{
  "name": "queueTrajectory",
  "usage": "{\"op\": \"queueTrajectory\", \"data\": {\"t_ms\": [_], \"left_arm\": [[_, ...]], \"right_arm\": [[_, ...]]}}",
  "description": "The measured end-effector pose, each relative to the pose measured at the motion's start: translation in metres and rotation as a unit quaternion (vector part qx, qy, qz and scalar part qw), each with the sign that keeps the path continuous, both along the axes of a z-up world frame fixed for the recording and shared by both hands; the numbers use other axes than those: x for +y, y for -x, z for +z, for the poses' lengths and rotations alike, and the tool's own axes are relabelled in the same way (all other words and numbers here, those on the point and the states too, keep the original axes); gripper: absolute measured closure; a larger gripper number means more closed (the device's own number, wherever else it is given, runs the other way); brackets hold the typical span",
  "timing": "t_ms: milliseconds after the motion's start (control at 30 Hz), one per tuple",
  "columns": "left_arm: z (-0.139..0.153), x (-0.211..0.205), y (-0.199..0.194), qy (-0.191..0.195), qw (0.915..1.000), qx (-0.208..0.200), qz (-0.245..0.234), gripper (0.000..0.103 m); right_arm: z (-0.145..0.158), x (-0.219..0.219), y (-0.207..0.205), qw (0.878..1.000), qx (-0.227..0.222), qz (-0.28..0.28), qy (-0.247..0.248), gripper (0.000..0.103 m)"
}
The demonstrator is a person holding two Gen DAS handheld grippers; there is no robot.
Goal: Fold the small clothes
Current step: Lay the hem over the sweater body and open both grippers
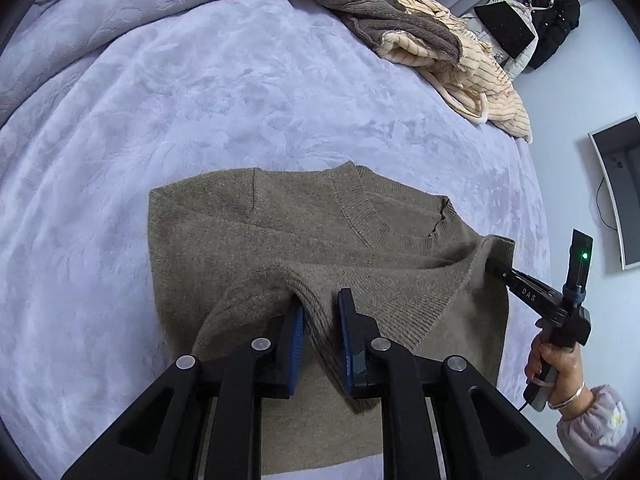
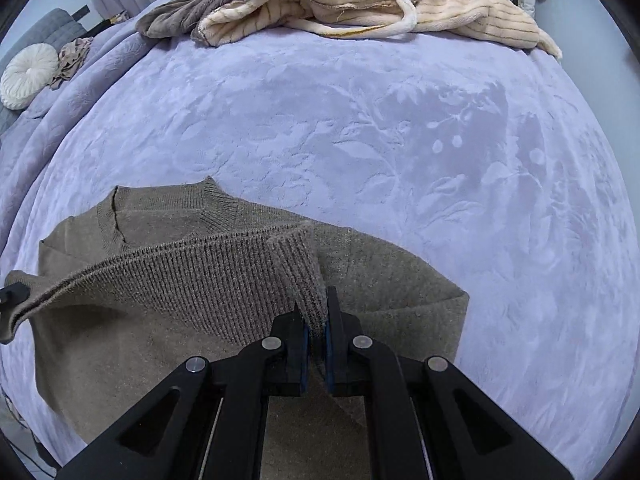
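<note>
A brown knit sweater [image 1: 248,232] lies on the lilac bed cover [image 1: 200,100], collar at the far side. Its ribbed bottom hem [image 2: 180,268] is lifted and stretched between the two grippers over the body of the sweater [image 2: 120,356]. My left gripper [image 1: 320,304] is shut on the left end of the hem. My right gripper [image 2: 317,312] is shut on the right end of the hem. The right gripper also shows in the left wrist view [image 1: 494,266], its tips buried in the cloth, held by a hand [image 1: 556,364].
A heap of beige striped and grey fleece clothes [image 2: 340,4] lies at the far side of the bed cover [image 2: 400,140]. A round white cushion [image 2: 28,76] sits at the far left. A wall screen [image 1: 618,188] and dark hanging clothes [image 1: 552,20] are beyond the bed.
</note>
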State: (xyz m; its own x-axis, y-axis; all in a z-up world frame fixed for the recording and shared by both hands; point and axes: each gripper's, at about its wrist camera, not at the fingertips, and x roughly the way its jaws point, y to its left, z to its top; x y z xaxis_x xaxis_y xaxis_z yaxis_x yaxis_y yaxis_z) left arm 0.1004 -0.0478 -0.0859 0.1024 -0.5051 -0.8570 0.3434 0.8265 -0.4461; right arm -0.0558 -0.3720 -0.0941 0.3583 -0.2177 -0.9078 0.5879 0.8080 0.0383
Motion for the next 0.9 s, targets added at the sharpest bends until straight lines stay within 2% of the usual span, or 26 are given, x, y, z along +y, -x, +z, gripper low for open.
{"op": "queueTrajectory", "data": {"t_ms": [133,200,300,400,533,633,700,767,833,900], "left_arm": [[0.016,0.015,0.0,-0.053,0.997,-0.055,0.013,0.086],[0.018,0.024,-0.004,-0.066,0.9955,-0.064,0.022,0.086],[0.014,0.027,-0.005,-0.065,0.9963,-0.055,0.008,0.086],[0.007,0.009,0.006,-0.05,0.9972,-0.037,-0.041,0.086],[-0.017,-0.035,0.027,-0.018,0.992,0.012,-0.125,0.086],[-0.04,-0.067,0.032,-0.044,0.9885,0.013,-0.144,0.086],[-0.048,-0.077,0.023,-0.077,0.9898,-0.021,-0.119,0.086],[-0.048,-0.072,0.004,-0.076,0.9938,-0.04,-0.071,0.086],[-0.05,-0.056,-0.02,-0.084,0.9954,-0.044,-0.012,0.086],[-0.054,-0.042,-0.038,-0.101,0.9936,-0.047,0.018,0.086]], "right_arm": [[-0.001,-0.008,0.0,1.0,-0.001,-0.01,-0.007,0.096],[0.0,-0.014,0.004,1.0,-0.002,-0.029,-0.006,0.09],[0.011,-0.021,0.021,0.998,-0.019,-0.067,-0.003,0.086],[0.025,-0.016,0.04,0.995,-0.051,-0.082,0.002,0.086],[0.029,0.002,0.047,0.995,-0.076,-0.055,-0.015,0.086],[0.007,0.015,0.034,0.997,-0.051,-0.016,-0.051,0.086],[-0.007,0.018,0.025,0.999,-0.024,-0.01,-0.043,0.086],[-0.019,0.01,0.025,0.998,-0.016,-0.029,-0.044,0.088],[-0.023,-0.005,0.033,0.996,-0.036,-0.059,-0.064,0.09],[-0.023,-0.015,0.04,0.994,-0.042,-0.083,-0.065,0.09]]}}
